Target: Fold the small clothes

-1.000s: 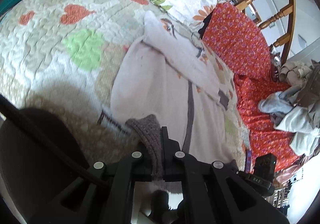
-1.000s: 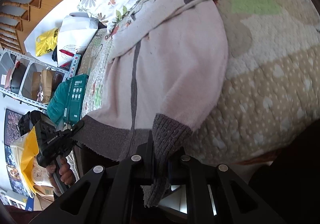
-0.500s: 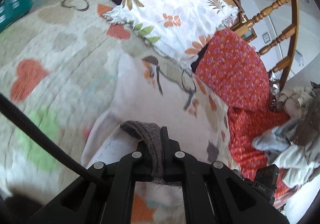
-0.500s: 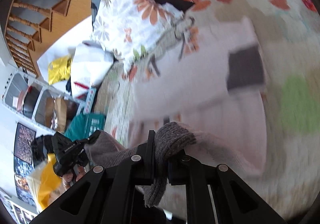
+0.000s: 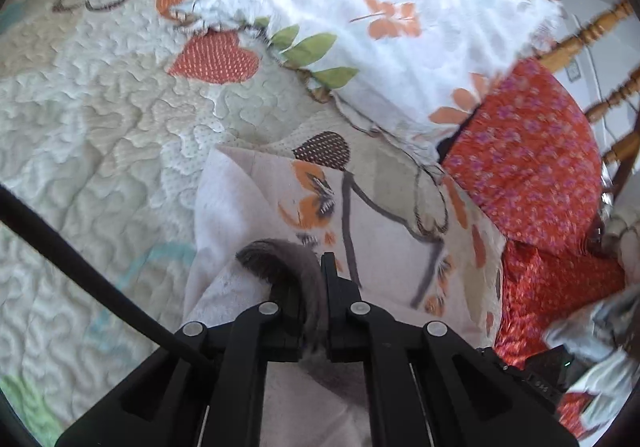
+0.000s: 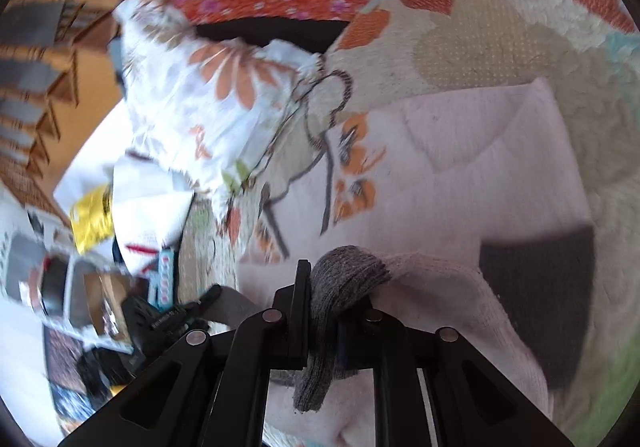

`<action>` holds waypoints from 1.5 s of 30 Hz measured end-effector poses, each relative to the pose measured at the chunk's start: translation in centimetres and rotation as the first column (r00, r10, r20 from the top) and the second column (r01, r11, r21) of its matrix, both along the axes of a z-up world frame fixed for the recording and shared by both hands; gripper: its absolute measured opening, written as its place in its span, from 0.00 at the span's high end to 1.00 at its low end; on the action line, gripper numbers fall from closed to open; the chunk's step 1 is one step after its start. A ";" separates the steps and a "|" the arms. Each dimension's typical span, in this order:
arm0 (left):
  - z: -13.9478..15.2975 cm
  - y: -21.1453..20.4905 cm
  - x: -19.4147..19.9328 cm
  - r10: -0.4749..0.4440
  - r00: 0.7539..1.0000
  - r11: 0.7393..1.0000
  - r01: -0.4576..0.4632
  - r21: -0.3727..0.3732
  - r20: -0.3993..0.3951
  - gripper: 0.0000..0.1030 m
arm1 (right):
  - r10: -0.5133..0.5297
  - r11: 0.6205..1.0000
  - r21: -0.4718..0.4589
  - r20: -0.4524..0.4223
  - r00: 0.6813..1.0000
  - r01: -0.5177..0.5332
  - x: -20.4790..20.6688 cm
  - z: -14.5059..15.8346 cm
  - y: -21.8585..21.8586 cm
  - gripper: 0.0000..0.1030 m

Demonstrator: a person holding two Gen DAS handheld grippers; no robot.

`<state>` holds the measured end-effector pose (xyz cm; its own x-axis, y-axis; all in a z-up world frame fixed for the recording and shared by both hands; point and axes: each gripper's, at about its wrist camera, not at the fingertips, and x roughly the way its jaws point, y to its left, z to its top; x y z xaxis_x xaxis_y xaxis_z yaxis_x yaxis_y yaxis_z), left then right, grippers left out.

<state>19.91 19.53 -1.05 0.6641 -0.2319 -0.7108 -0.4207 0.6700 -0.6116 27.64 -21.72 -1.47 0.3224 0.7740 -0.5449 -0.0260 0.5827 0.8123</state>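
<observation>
A pale pink sweater [image 5: 240,207] with an orange butterfly print lies on the quilt, its lower half lifted and carried over its upper half. My left gripper [image 5: 309,275] pinches the dark grey ribbed hem [image 5: 276,253] at one corner; its jaws are opening, with the hem still pressed between them. My right gripper [image 6: 336,287] pinches the hem's other corner [image 6: 344,271], and its jaws are opening too. In the right wrist view the sweater [image 6: 500,151] shows a folded-in sleeve with a dark grey cuff [image 6: 540,279], and my left gripper [image 6: 168,319] appears at lower left.
The heart-patterned quilt [image 5: 100,107] covers the bed. A floral pillow [image 5: 400,27] and a red flowered cloth [image 5: 532,167] lie just beyond the sweater. A wooden chair [image 5: 600,27] and a pile of clothes [image 5: 600,327] stand to the right. Shelves [image 6: 60,279] and a white bag [image 6: 148,207] are beside the bed.
Both grippers have carried the grey hem from the near edge of the bed forward over the sweater toward the pillow, folding the lower half onto the upper half.
</observation>
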 end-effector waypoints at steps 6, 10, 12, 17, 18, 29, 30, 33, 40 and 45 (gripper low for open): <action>-0.4 2.8 1.0 0.127 0.990 0.988 -0.121 -0.097 0.059 0.43 | -0.161 0.986 0.034 -0.070 0.985 0.163 3.9 -2.5 -1.6 0.38; 0.5 2.9 0.7 0.106 0.993 0.994 -0.106 -0.011 0.049 0.40 | -0.177 0.981 -0.077 -0.016 0.984 0.176 5.5 -1.7 -2.0 0.36; 0.5 2.6 0.3 0.076 0.996 0.996 -0.078 0.044 0.037 0.39 | -0.162 0.981 -0.110 0.001 0.987 0.161 5.6 -1.4 -2.2 0.36; -0.9 1.4 -0.1 -0.029 0.999 0.988 0.034 0.150 -0.030 0.33 | -0.061 0.961 -0.266 0.078 0.995 0.080 3.6 -0.4 -2.3 0.36; -1.5 1.1 0.2 -0.051 0.997 0.986 0.059 0.155 -0.052 0.33 | -0.051 0.956 -0.285 0.081 0.995 0.072 3.1 -0.5 -2.3 0.36; -2.7 -3.3 3.1 -0.188 0.963 0.886 0.250 0.390 -0.192 0.92 | 0.043 0.909 -0.416 0.153 0.987 0.025 4.2 -0.3 0.1 0.36; -2.4 -2.7 2.9 -0.176 0.967 0.889 0.236 0.392 -0.182 0.92 | 0.059 0.893 -0.450 0.160 0.985 0.019 4.7 -0.4 0.8 0.36; -1.6 -0.9 2.6 -0.140 0.978 0.909 0.190 0.371 -0.157 0.92 | 0.124 0.862 -0.506 0.146 0.981 -0.034 5.8 -1.2 2.5 0.70; -2.2 0.3 3.0 -0.064 0.983 0.922 0.124 0.368 -0.170 0.93 | 0.038 0.828 -0.558 0.148 0.988 0.052 7.0 -1.1 0.6 0.94; -3.2 1.0 2.4 0.009 0.985 0.957 0.041 0.286 -0.171 0.91 | -0.057 0.809 -0.577 0.112 0.992 0.112 7.5 -1.9 -1.0 0.93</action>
